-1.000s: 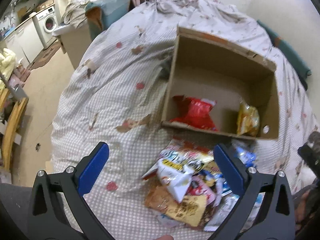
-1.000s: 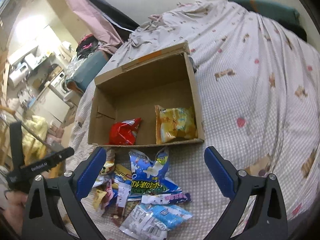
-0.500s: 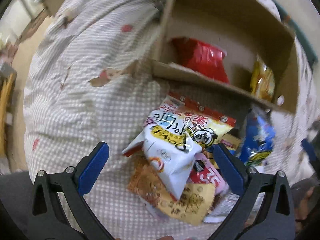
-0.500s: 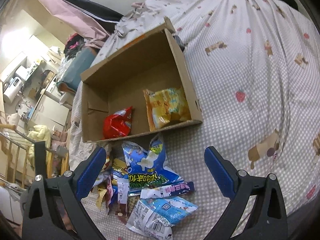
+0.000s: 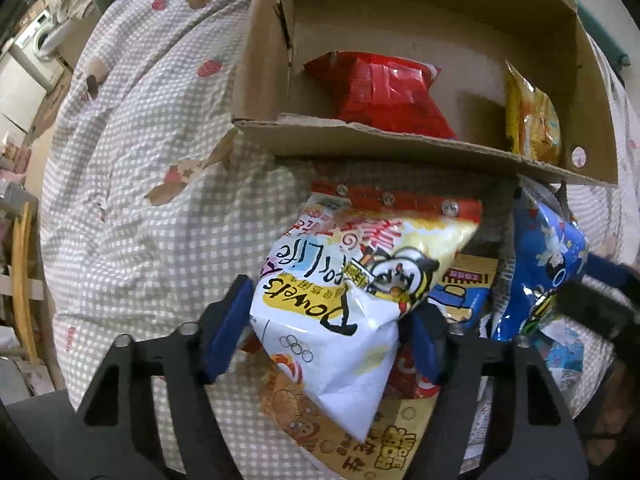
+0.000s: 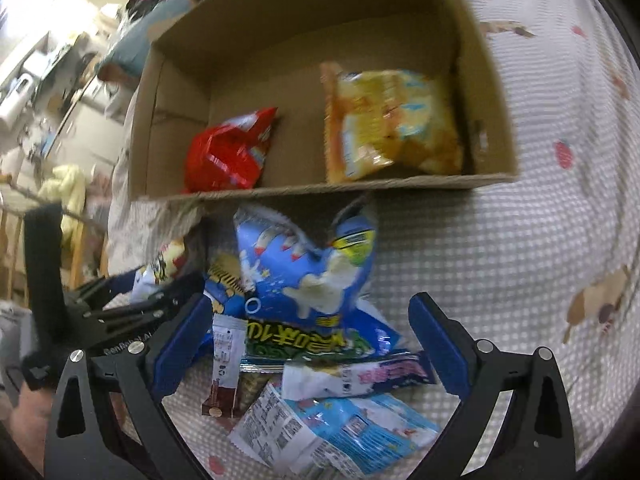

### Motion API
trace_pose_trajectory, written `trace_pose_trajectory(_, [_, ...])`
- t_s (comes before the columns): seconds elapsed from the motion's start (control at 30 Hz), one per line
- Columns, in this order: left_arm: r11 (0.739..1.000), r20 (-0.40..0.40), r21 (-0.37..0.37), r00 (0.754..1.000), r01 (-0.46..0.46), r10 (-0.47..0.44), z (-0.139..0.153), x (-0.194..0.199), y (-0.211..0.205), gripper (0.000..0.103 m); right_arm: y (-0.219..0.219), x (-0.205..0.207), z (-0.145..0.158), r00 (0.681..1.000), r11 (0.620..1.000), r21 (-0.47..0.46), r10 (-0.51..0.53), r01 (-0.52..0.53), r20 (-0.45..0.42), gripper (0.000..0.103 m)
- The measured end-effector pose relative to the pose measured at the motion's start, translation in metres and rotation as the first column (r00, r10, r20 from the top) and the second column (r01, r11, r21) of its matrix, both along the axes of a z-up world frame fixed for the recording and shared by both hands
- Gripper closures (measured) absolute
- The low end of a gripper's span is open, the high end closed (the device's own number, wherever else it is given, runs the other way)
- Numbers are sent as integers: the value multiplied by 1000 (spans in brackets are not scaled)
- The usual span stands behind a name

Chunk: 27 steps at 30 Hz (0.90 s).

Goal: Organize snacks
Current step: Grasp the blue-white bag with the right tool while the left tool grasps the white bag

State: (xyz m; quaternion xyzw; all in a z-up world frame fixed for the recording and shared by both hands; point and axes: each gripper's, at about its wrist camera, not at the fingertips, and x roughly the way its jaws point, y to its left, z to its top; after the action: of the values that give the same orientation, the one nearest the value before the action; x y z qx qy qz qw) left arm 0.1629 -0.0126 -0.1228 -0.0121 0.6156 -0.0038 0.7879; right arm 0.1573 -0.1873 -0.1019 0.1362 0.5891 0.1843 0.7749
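Note:
An open cardboard box [image 5: 400, 148] [image 6: 360, 184] lies on the bed and holds a red bag [image 5: 380, 88] [image 6: 228, 152] and a yellow bag [image 5: 528, 120] [image 6: 388, 120]. In front of it is a heap of snack packets. My left gripper [image 5: 326, 304] is closing around a white and yellow snack bag [image 5: 352, 280] on top of the heap. Its blue pads stand at the bag's two sides, and the bag does not look squeezed. My right gripper [image 6: 308, 302] is open just above a blue snack bag [image 6: 304, 272] [image 5: 544, 264], not touching it.
A checked bedspread [image 5: 140, 200] covers the bed. The heap also holds an orange cookie packet [image 5: 360, 440], a light blue packet [image 6: 340, 432], a purple-ended bar [image 6: 380, 376] and a brown stick packet [image 6: 224, 364]. A washing machine [image 5: 36, 40] and room clutter lie off the bed's left edge.
Both grippers have come down close over the heap. The left jaws have narrowed from wide open to the sides of the white and yellow bag. The right jaws stay wide.

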Motion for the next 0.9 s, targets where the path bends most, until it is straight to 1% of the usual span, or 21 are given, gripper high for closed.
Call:
trace_pose_trajectory(0.1, [1000,-5,-8,1000,-3,3,-1,3,0,45,11,3,-4,999,999,-4,34,-34,-2,3])
trace_pose_trajectory(0.13, [1000,-7,3,1000,1,-1,-1,3,-1,49,13,4,-4,999,999,-4,41,-41,1,5])
trace_pose_trajectory(0.17, [1000,-8,9,1000,2,-2,-1,3,0,51,15,5,-4,999,999,-4,47,-47,2,6])
trace_pose_trajectory(0.23, [1000,-14,17,1000,2,-2,0,2,5,54,19,7,-5,998,998,2,57,-57,-5,16])
trace_pose_trajectory(0.27, [1000,-11,25,1000,8,-8,1,2,5,56,21,8,-6,998,998,-3,60,-60,-8,18])
trace_pose_trajectory(0.33, [1000,-1,28,1000,10,-10,3,0,7,58,22,8,-7,999,998,-30,55,-55,0,26])
trace_pose_trajectory(0.37, [1000,2,27,1000,5,-5,5,0,8,59,21,7,-8,998,998,-24,57,-57,-4,29])
trace_pose_trajectory(0.4, [1000,7,26,1000,0,-1,7,-1,8,59,20,7,-8,998,998,-19,57,-58,-6,36])
trace_pose_trajectory(0.43, [1000,13,24,1000,-2,1,10,-2,9,60,18,7,-9,999,998,-14,54,-54,-8,40])
trace_pose_trajectory(0.47, [1000,18,22,1000,-1,1,12,-3,10,61,17,7,-8,999,999,-8,52,-52,-9,41])
trace_pose_trajectory(0.53, [1000,35,24,999,-2,1,17,-4,11,61,12,5,-7,999,999,10,45,-45,-7,47])
trace_pose_trajectory(0.63, [1000,51,23,999,-3,1,24,-7,15,63,10,2,-3,999,998,19,52,-52,6,51])
trace_pose_trajectory(0.73, [1000,67,21,998,2,-4,31,-13,16,63,6,-4,2,998,998,24,62,-63,22,53])
trace_pose_trajectory(0.9, [1000,96,-12,995,-17,19,47,-26,22,64,1,-14,10,998,995,73,64,-66,30,53])
